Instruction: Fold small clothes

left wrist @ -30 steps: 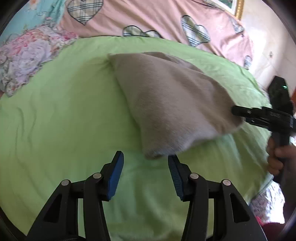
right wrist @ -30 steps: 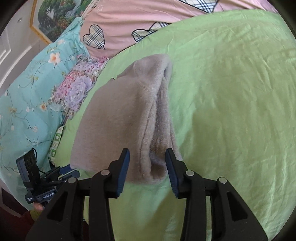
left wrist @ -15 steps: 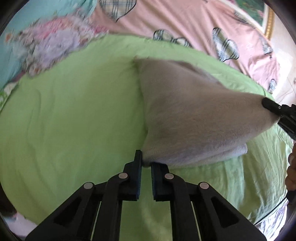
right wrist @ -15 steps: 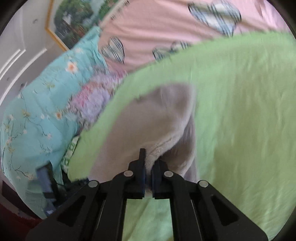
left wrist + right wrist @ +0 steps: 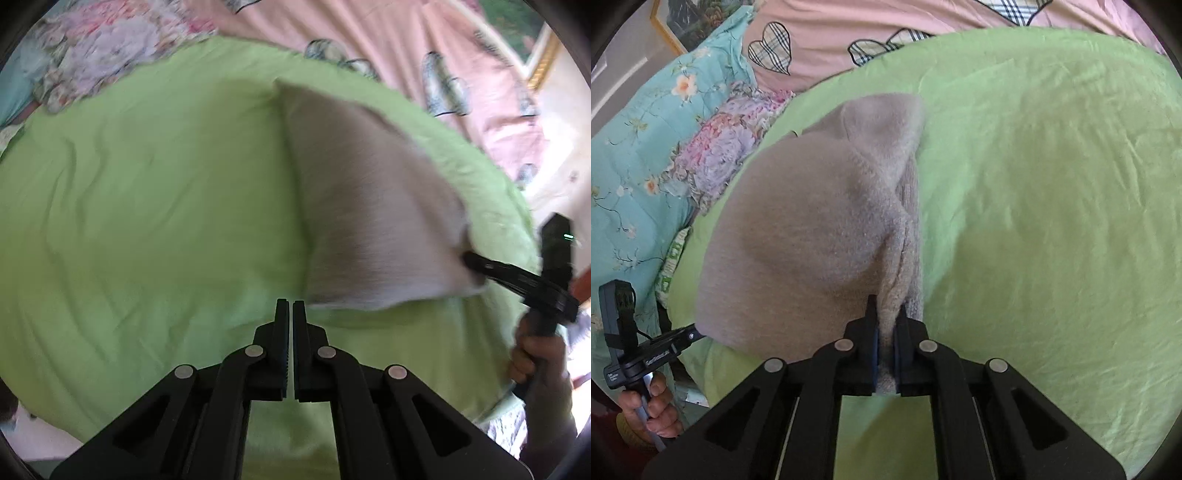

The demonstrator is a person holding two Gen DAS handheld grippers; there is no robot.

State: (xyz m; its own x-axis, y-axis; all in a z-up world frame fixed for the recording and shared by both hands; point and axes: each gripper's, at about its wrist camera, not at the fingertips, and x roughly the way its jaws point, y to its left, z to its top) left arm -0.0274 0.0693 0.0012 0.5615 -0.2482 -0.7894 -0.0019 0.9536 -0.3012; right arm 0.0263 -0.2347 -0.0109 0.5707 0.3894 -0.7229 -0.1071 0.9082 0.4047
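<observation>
A fuzzy beige garment [image 5: 369,221] lies folded over on the green sheet [image 5: 147,221]. My left gripper [image 5: 290,314] is shut, its tips just left of the garment's near corner, with no cloth visible between them. My right gripper [image 5: 886,317] is shut on the thick near edge of the beige garment [image 5: 812,221] and lifts it. In the left wrist view the right gripper [image 5: 469,258] pinches the garment's right corner. In the right wrist view the left gripper [image 5: 690,334] touches the garment's lower left corner.
A pink cover with plaid hearts [image 5: 923,22] lies beyond the green sheet. A floral teal quilt [image 5: 646,129] and a flowered cushion [image 5: 727,140] lie at the left. A framed picture [image 5: 683,26] hangs on the wall.
Both grippers went from open to shut. The right one closed on the garment's edge and raised it. The left one closed at the near corner, and now sits just left of it.
</observation>
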